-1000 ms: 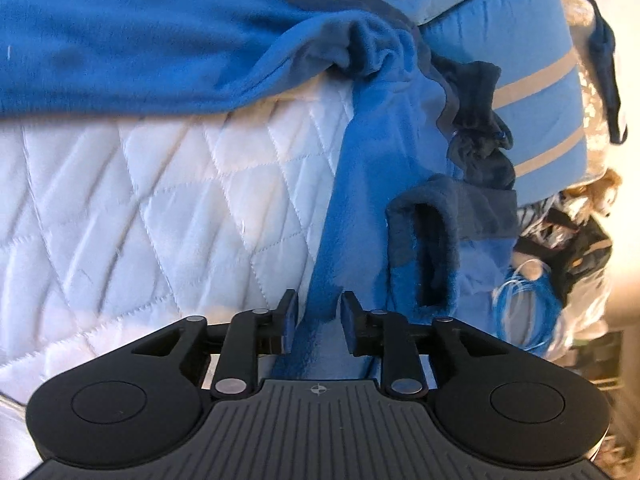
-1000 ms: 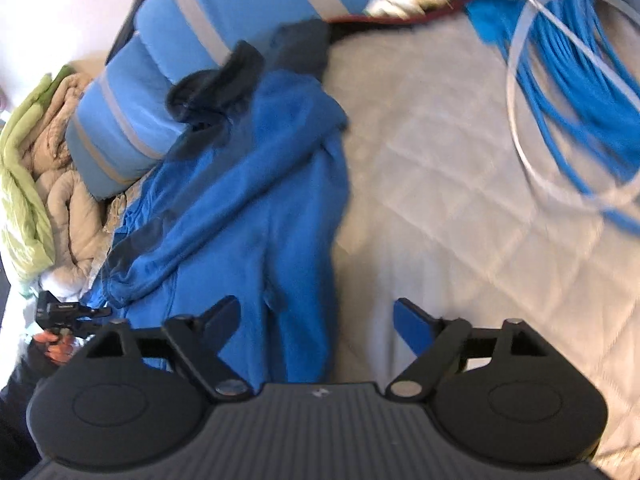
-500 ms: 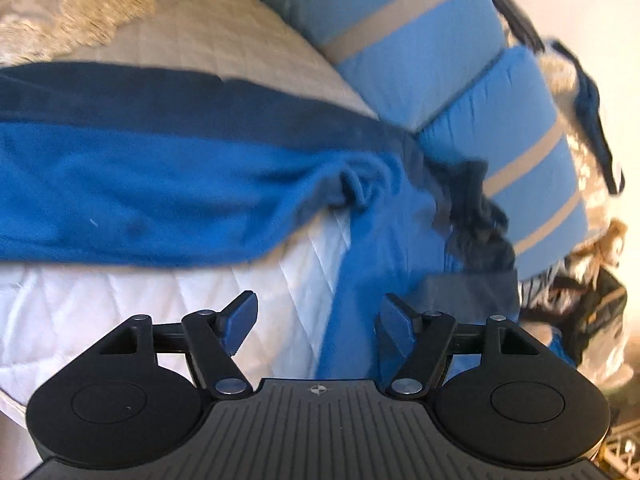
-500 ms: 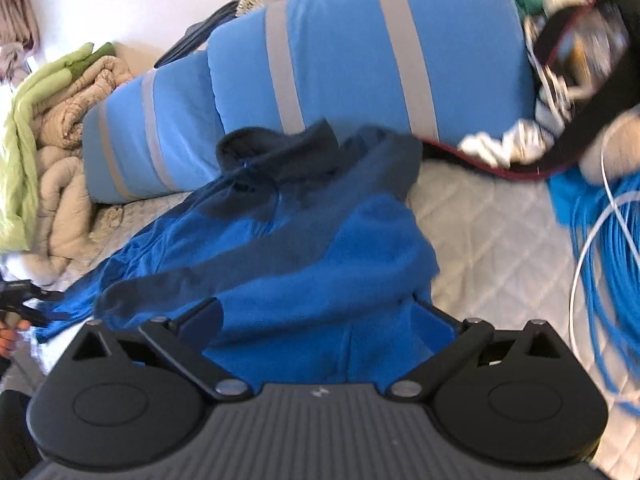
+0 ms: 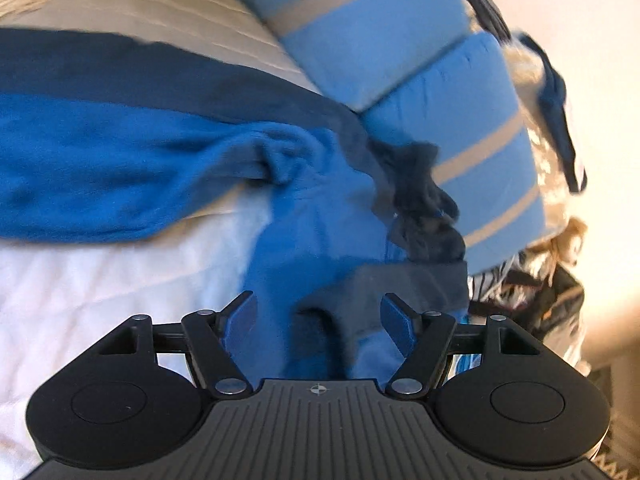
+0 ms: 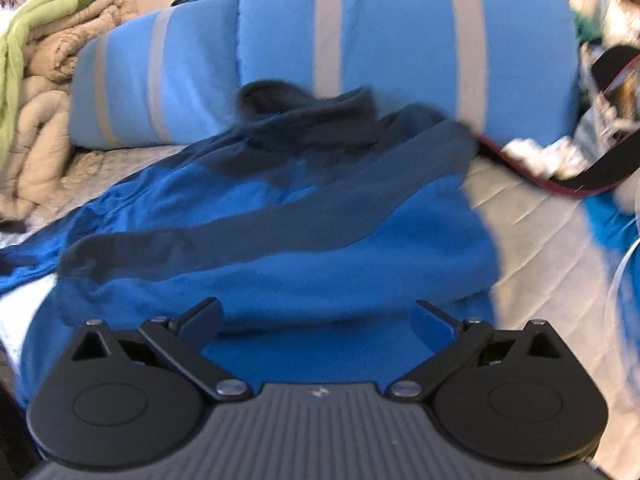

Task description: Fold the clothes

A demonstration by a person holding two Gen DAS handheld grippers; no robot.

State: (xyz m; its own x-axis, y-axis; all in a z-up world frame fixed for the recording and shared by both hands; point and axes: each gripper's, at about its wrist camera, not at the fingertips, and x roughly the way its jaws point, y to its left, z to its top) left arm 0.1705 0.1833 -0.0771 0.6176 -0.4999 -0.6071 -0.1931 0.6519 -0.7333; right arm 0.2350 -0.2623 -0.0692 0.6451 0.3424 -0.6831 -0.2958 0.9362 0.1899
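The left gripper (image 5: 318, 318) has just spread its jaws partway and grips nothing; the right gripper (image 6: 318, 322), just widened fully, is empty too. The blue jacket (image 6: 320, 240) lies crumpled on the bed (image 5: 100, 280) against the striped pillows (image 6: 400, 40).

Jacket (image 6: 320, 216) on bed (image 6: 532, 240), before pillows (image 6: 400, 40)

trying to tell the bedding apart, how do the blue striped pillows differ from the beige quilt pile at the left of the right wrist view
The blue striped pillows are smooth, bright blue with pale bands, and stand propped behind the blue fleece jacket. The beige quilt pile is puffy, crumpled and tan, heaped off to the side with a green layer on top. Both are soft bedding resting on the bed.
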